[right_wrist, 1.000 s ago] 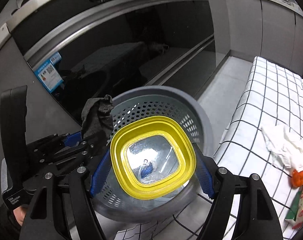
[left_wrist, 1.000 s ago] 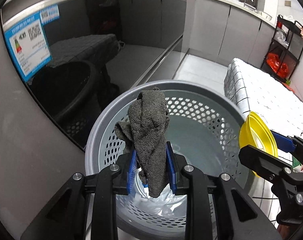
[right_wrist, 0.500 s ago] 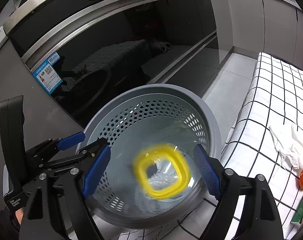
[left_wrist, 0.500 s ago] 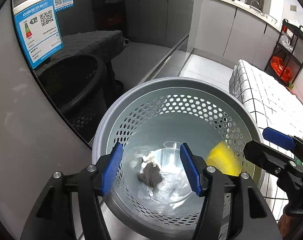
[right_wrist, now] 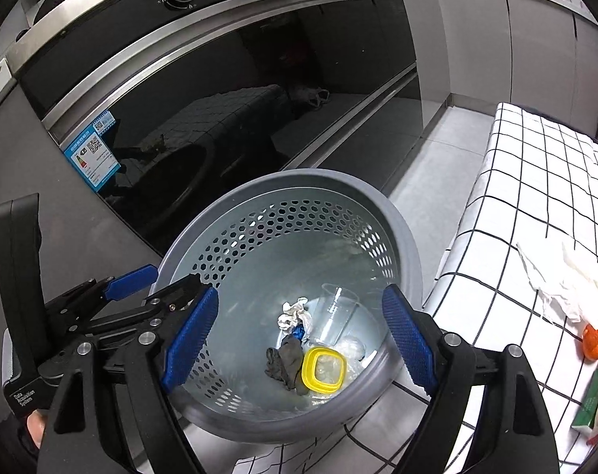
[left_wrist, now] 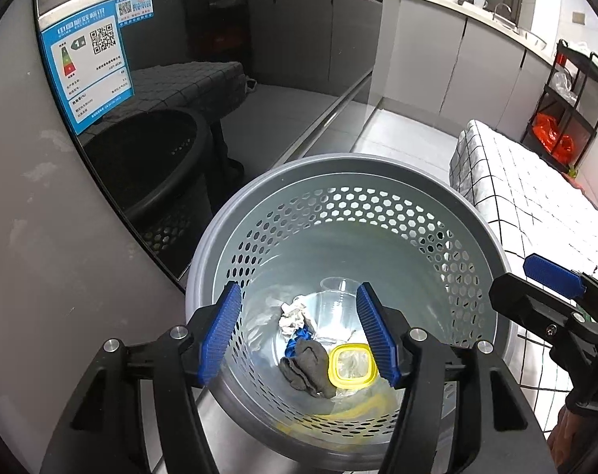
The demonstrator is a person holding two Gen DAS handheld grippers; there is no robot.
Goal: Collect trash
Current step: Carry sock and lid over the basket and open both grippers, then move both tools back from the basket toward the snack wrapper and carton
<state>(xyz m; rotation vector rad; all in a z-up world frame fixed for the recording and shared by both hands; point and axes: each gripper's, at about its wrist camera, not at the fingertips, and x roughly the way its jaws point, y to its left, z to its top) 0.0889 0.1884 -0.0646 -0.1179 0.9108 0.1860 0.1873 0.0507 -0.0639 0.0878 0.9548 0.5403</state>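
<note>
Left claw (left_wrist: pixel 299 333) hangs released, nothing between its pads, over the grey bin (left_wrist: pixel 377 166). On the bin floor a grey rag (left_wrist: pixel 306 367) touches a yellow lid (left_wrist: pixel 352 367) at its three o'clock. Right claw (right_wrist: pixel 299 335) also hangs released and empty above them.

Grey perforated waste basket (left_wrist: pixel 350 166), round, upright, open-topped, just left of the checked cloth. At its bottom: dark grey rag (left_wrist: pixel 308 367), crumpled, touching a yellow-rimmed square lid (left_wrist: pixel 352 367) lying flat to its right; clear plastic cup (right_wrist: pixel 334 312) on its side, farther; crumpled white paper (left_wrist: pixel 293 314), far left.
</note>
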